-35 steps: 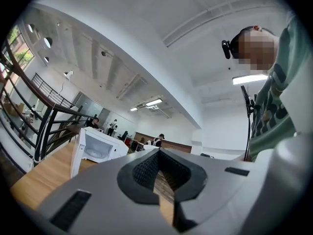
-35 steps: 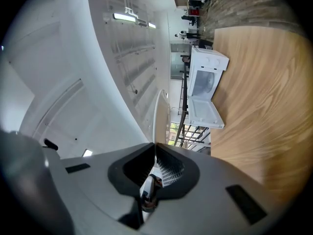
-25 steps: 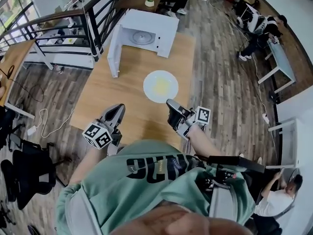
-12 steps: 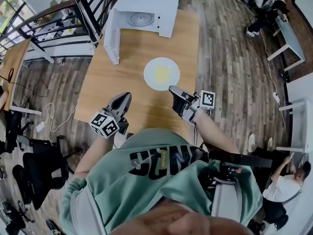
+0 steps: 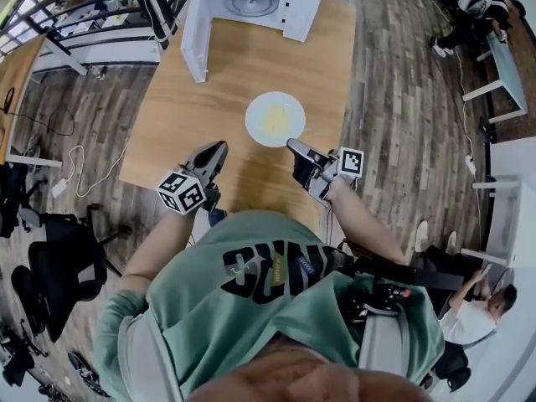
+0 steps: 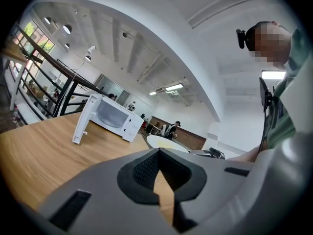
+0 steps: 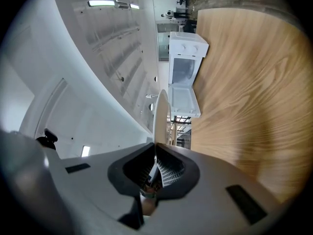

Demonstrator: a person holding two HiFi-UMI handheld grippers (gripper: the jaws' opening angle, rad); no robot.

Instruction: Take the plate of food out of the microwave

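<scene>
Only the head view shows food [image 5: 275, 120] and plate [image 5: 254, 122] from above

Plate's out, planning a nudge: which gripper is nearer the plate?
Right. The right gripper sits close by the near rim of the plate; the left gripper is farther off, toward its near-left.

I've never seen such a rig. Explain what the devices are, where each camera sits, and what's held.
A person holds a two-jaw gripper in each hand. One picture comes from a camera on the person's head, looking down; the other two ride on the grippers, looking along their jaws. The right gripper is clamped on the rim of a white plate of yellow food, over a wooden table. The left gripper is shut and empty. At its far end stands a white microwave, door open.
</scene>
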